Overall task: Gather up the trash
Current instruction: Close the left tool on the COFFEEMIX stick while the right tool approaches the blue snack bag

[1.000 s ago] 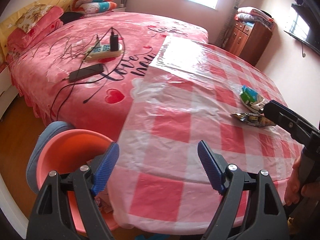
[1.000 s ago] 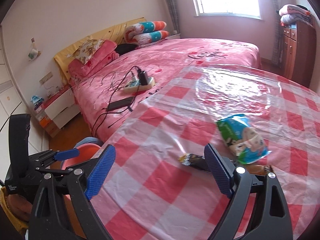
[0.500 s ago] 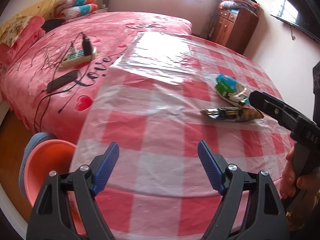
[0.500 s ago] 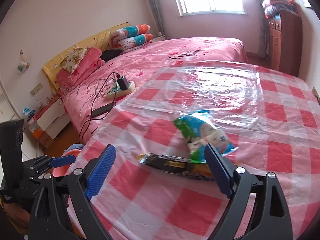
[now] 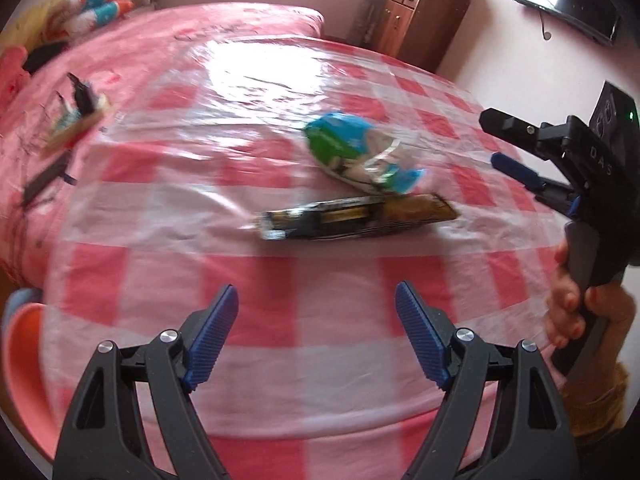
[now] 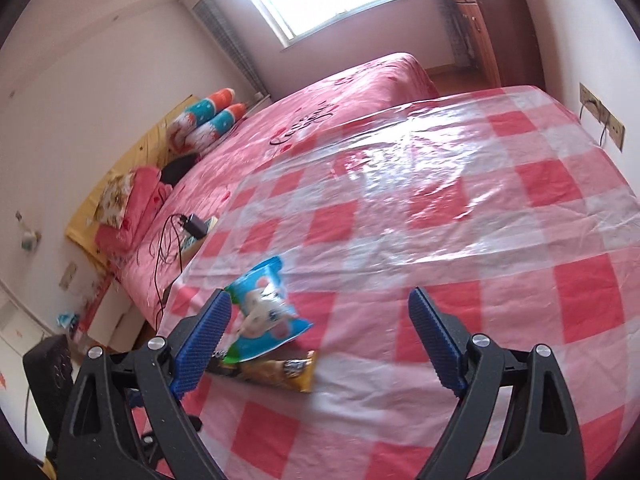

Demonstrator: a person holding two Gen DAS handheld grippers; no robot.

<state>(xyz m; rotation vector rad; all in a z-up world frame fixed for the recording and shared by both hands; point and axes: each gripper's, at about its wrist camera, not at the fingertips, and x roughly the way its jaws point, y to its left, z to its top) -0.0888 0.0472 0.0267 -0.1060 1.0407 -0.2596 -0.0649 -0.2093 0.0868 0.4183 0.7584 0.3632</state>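
My left gripper (image 5: pixel 316 322) wide open and empty at six o'clock, my right gripper (image 6: pixel 318 328) likewise gaping, dark coffee sachet (image 5: pixel 356 218) at twelve on the checked cloth (image 5: pixel 168 216), blue-green wrapper (image 5: pixel 352 156) touching beyond it, bed (image 5: pixel 160 36) farthest.

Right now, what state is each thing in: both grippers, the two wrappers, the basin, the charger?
Left gripper: open, empty, above the sheet.
Right gripper: open, empty.
Blue wrapper: crumpled, lying on the checked sheet, untouched.
Coffee wrapper: flat on the sheet, one end tucked under the blue wrapper.
Basin: upright beside the bed; contents hidden.
Charger: plugged into the power strip on the bed.
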